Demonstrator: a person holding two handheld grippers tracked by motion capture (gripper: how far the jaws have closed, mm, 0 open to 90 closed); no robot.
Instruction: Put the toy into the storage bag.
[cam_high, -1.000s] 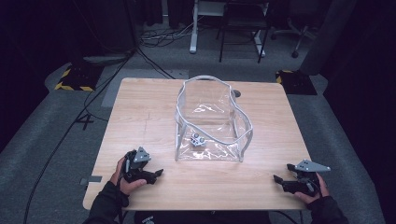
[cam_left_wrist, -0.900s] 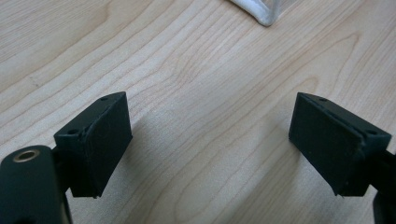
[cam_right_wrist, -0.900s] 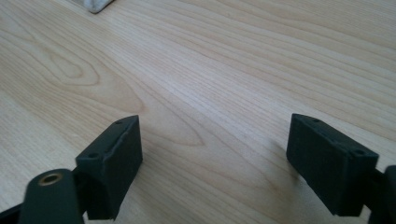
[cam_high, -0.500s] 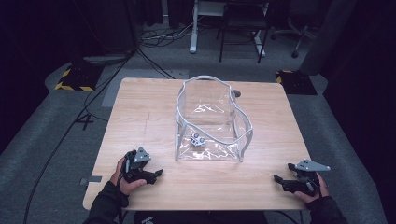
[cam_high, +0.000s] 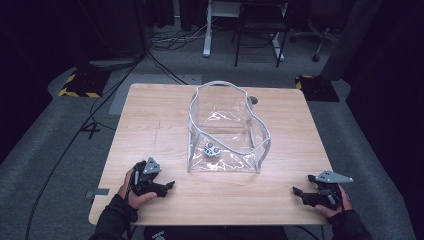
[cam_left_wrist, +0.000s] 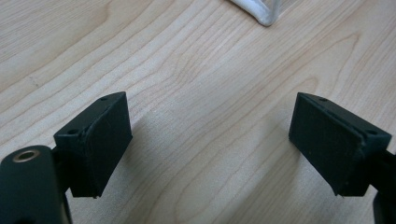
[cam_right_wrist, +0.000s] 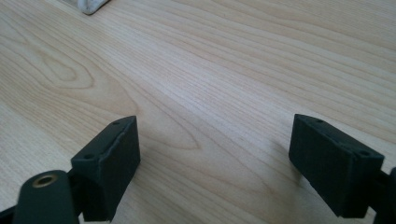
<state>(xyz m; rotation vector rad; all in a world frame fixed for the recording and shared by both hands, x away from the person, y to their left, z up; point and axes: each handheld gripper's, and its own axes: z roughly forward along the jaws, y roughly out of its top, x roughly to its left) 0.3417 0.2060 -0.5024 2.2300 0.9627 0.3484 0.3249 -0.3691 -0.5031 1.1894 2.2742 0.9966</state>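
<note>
A clear plastic bag with a white rim stands open on the middle of the wooden table. Inside it, on its floor, lies a small grey-and-white object. My left gripper rests near the front left edge, pointing right, apart from the bag. Its jaws stand open over bare wood, with a corner of the bag just ahead. My right gripper lies at the front right, pointing left. Its jaws have just been opening and stand open with nothing between them; a bag corner shows far ahead.
A small dark round thing lies on the table behind the bag. Beyond the table are grey carpet, cables, a white desk leg and a black chair. Bare wood stretches between the two grippers.
</note>
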